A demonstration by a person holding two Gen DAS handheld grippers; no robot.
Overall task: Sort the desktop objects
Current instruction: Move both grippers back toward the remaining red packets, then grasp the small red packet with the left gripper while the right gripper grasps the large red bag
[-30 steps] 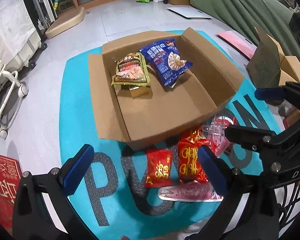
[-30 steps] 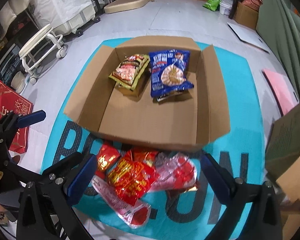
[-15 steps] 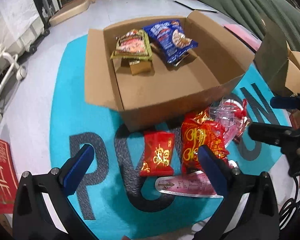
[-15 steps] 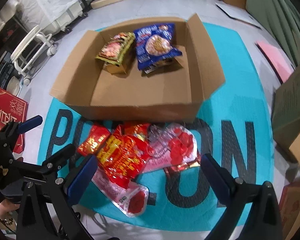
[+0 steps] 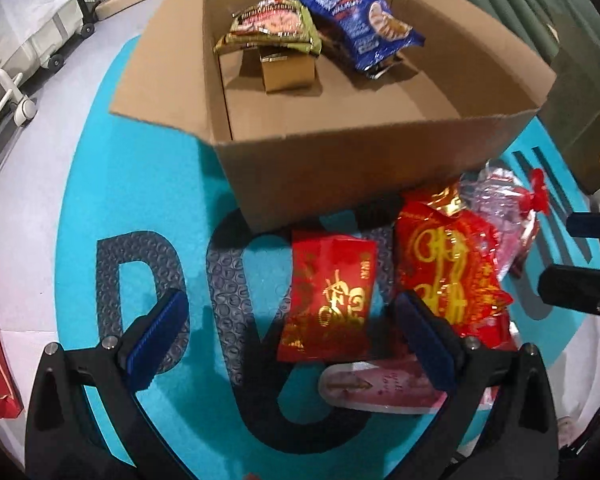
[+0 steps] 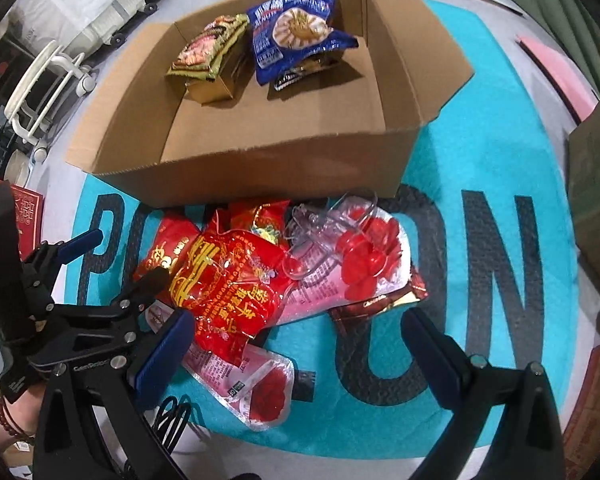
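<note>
**Left-wrist view: fingers spread wide above the red packets, box waiting behind**

Left-wrist view shows your left gripper [image 5: 288, 336] spread wide and holding nothing, poised low over the small red packet with gold characters [image 5: 332, 300] that lies on the teal mat [image 5: 140, 200]. Your right gripper [image 6: 296, 352] is likewise wide open and empty, hanging over the heap beside it. You look to be at the reach stage of a pick, with nothing gripped yet.

The heap sits just in front of the cardboard box [image 6: 260, 168], touching its near wall: a large red and gold bag [image 6: 228, 280], a clear pink bag of red sweets [image 6: 352, 256] and a flat pink pouch [image 6: 252, 384] partly under the others.

Inside the box, at the far end, a green snack bag [image 5: 272, 24] rests on a small gold carton [image 5: 288, 70], and a blue walnut bag [image 5: 364, 28] leans beside them. The near half of the box floor is bare.

For your next move, lower the left fingers astride the small red packet, close on it, then lift it over the near wall. Mind that the bags overlap; a careless pinch may drag a neighbour along.
</note>
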